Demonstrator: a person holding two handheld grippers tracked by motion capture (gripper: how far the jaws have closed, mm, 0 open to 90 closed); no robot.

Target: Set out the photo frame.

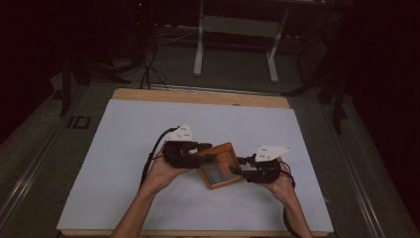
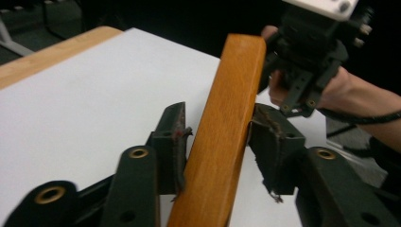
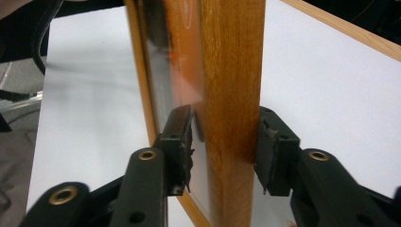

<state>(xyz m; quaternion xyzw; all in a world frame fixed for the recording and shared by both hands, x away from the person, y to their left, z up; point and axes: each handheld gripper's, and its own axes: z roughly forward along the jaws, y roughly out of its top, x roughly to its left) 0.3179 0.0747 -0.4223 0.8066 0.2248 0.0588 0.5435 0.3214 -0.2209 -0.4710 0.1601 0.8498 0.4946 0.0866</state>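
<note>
At frame centre, a wooden picture frame (image 1: 220, 165) is held above the bench (image 1: 124, 148), pinched at opposite edges between the left hand-held gripper (image 1: 205, 147) and right hand-held gripper (image 1: 236, 166).

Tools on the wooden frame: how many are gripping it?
2. The left tool clamps the wooden frame on its left edge; the right tool clamps its right edge.

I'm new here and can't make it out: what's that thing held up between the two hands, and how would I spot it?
Look at the white table, near its front middle. The wooden picture frame is there, the only orange-brown thing with a glass face, between the left gripper and right gripper.
</note>
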